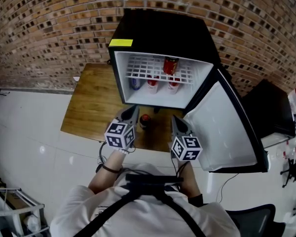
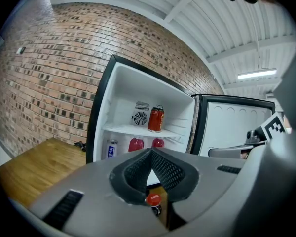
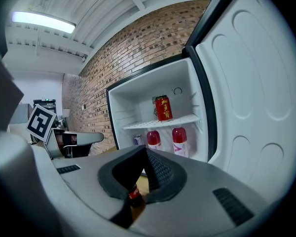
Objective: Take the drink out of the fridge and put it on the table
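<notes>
Step in hand: placement appears complete. The drink (image 1: 145, 121), a dark bottle with a red cap, stands upright on the table (image 1: 89, 110) just in front of the open fridge (image 1: 163, 38). It sits between your grippers and touches neither. The left gripper (image 1: 133, 110) and right gripper (image 1: 174, 119) are both closed and empty. The label is too small to read; possibly cola. Next move: draw clear without clipping the bottle.
</notes>
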`<action>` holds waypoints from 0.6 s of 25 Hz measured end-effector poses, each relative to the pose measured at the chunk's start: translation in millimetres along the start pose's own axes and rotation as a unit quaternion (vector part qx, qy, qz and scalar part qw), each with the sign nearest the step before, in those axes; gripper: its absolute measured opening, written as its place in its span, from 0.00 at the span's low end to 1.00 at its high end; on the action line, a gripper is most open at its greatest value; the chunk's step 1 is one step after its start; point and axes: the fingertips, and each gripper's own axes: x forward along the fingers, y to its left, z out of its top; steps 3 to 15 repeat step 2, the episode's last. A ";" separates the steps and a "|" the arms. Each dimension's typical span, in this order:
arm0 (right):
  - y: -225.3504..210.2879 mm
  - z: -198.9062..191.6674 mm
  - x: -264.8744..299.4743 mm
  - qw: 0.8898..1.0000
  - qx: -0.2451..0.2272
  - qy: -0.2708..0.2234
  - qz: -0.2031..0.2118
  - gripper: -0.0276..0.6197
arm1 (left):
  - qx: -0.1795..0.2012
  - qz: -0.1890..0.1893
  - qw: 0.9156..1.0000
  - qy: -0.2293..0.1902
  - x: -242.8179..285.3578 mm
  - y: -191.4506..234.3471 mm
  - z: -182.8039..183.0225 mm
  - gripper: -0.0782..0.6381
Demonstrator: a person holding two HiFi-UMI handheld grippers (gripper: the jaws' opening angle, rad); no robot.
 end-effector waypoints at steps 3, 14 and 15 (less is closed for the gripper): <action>0.3 -1.1 0.3 1.000 0.000 0.001 0.000 0.06 | 0.000 0.001 1.000 0.001 -0.3 0.6 -1.0 0.12; 0.3 -1.1 0.3 1.000 0.000 0.001 0.000 0.06 | 0.000 0.001 1.000 0.001 -0.3 0.6 -1.0 0.12; 0.3 -1.1 0.3 1.000 0.000 0.001 0.000 0.06 | 0.000 0.001 1.000 0.001 -0.3 0.6 -1.0 0.12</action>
